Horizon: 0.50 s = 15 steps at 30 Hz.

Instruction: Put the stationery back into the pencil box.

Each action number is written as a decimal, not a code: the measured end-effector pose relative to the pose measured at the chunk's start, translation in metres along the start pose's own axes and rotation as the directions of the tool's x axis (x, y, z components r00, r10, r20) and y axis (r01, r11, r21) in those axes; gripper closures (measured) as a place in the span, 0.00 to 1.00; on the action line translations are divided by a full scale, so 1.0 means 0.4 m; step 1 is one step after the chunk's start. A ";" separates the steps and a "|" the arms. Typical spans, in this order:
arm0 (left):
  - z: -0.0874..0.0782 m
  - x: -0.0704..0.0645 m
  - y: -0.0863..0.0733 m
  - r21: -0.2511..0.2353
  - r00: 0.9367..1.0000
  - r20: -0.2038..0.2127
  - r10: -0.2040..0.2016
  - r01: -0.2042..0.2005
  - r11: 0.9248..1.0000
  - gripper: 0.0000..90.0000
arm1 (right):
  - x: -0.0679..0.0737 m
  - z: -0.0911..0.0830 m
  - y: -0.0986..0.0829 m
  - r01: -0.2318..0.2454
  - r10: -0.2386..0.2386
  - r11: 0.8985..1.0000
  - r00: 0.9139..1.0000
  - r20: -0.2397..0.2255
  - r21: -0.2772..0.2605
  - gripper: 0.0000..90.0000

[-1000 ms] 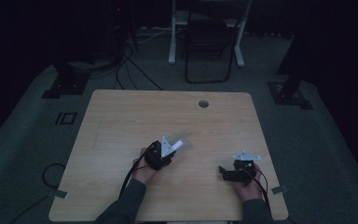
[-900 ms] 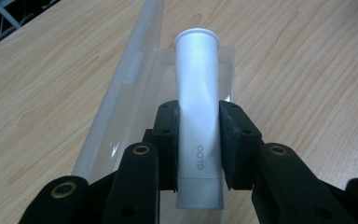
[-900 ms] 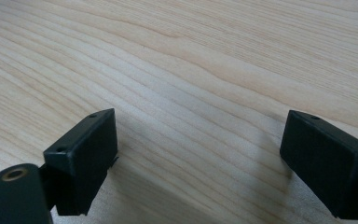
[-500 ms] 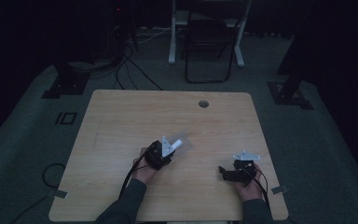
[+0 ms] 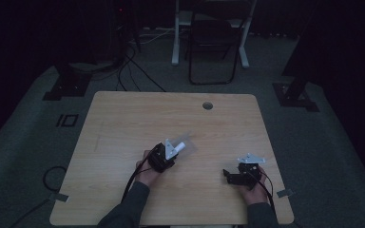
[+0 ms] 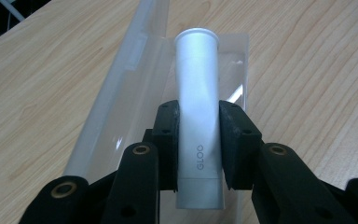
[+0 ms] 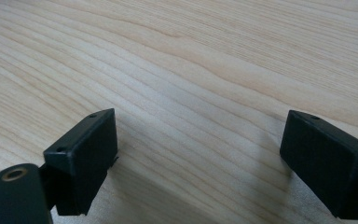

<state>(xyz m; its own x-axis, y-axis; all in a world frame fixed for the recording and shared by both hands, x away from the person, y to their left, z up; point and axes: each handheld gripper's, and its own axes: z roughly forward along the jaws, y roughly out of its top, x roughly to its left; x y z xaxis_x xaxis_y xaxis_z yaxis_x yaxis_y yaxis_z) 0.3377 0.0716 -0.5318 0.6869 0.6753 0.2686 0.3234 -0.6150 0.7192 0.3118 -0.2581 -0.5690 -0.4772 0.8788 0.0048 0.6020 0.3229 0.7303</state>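
Both left gripper (image 6: 199, 140) jaws clamp the white tube (image 6: 198, 116); right gripper (image 7: 200, 154) seemingly gapes empty.

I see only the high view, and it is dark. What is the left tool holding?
Observer: The left tool is shut on a silver tube; its jaws press both sides.
Operator: Is anything written on the tube?
Observer: Yes, the word GLOO, between the jaws.
Operator: What lies under the tube?
Observer: A clear plastic case, open, lying on the wooden table.
Operator: And the right tool?
Observer: The right tool is open, with only bare table between its jaws.
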 end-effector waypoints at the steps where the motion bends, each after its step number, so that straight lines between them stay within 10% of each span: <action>1: 0.002 -0.001 -0.001 0.001 1.000 -0.004 0.004 -0.004 1.000 0.78 | 0.000 0.000 0.000 0.000 0.000 1.000 1.000 0.000 0.000 0.12; 15: 0.011 -0.015 -0.008 0.006 0.998 -0.044 0.038 -0.038 0.999 0.78 | 0.001 0.000 0.000 0.002 -0.002 1.000 1.000 -0.002 0.000 0.12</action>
<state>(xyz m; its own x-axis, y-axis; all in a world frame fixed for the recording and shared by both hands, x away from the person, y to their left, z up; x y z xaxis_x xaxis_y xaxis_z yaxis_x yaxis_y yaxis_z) 0.3356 0.0678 -0.5387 0.6698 0.6683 0.3237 0.3011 -0.6429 0.7043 0.3115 -0.2579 -0.5690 -0.4800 0.8773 0.0047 0.6010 0.3249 0.7302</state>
